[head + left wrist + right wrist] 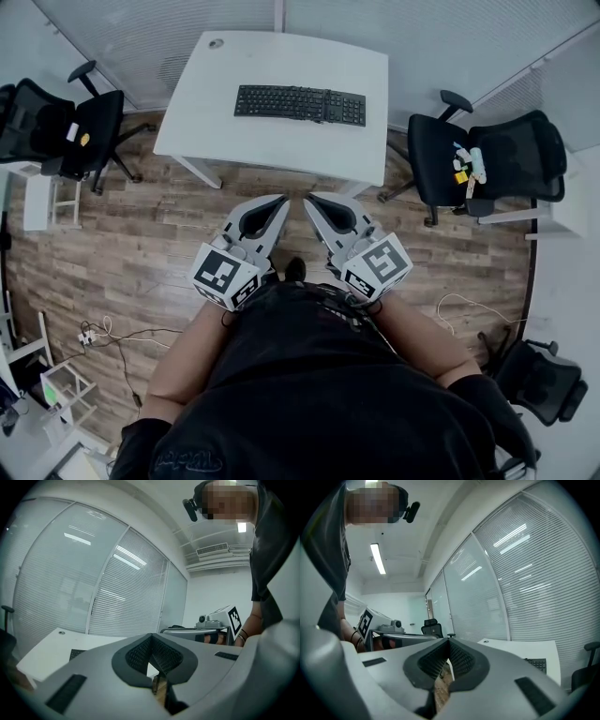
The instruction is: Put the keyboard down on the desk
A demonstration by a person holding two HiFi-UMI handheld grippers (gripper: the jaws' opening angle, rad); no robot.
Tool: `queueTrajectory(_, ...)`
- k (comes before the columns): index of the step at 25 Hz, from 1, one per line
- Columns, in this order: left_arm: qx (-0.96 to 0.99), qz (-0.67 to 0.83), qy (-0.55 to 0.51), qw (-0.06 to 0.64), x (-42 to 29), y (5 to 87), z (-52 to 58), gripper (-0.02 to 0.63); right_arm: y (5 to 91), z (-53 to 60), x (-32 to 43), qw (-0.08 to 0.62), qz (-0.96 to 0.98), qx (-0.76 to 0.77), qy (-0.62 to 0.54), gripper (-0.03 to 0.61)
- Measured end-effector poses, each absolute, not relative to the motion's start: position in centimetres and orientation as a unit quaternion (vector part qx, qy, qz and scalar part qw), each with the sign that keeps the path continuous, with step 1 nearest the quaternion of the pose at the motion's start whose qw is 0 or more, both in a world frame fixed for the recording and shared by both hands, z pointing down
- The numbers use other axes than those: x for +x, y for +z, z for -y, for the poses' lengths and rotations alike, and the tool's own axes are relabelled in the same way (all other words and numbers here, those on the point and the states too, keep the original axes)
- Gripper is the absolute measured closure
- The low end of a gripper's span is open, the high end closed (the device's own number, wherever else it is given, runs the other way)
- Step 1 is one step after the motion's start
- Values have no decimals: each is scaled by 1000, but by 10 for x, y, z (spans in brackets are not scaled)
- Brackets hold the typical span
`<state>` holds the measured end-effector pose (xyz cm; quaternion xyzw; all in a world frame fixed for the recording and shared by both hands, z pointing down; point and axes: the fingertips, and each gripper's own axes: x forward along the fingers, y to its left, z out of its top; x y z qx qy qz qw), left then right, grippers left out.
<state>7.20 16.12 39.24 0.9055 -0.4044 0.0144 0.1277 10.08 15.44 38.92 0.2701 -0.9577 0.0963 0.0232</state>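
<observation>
right gripper [447,658] jaws together; keyboard [537,663] lies on white desk [511,648] beyond.

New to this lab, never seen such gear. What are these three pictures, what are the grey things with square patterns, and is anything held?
No robot: a person holds a two-jaw tool in each hand; the patterned cubes are part of them. The top-down picture comes from a camera on the person's head and shows the left gripper and right gripper close to the body, pointing toward a white desk. The other two pictures come from cameras riding on each gripper, looking along its jaws. Both pairs of jaws are closed with nothing between them. A black keyboard lies on the desk, untouched. Black chairs flank it.
</observation>
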Motion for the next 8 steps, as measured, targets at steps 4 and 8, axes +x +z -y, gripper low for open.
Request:
queueTrajectory(4,905,405,16,128,67,392,-160,598,389,-154,95,19,957,271,100,557)
queueTrajectory(8,903,410,15,130,54,391,-154,598,389,-150,85,18,957,271,106,557)
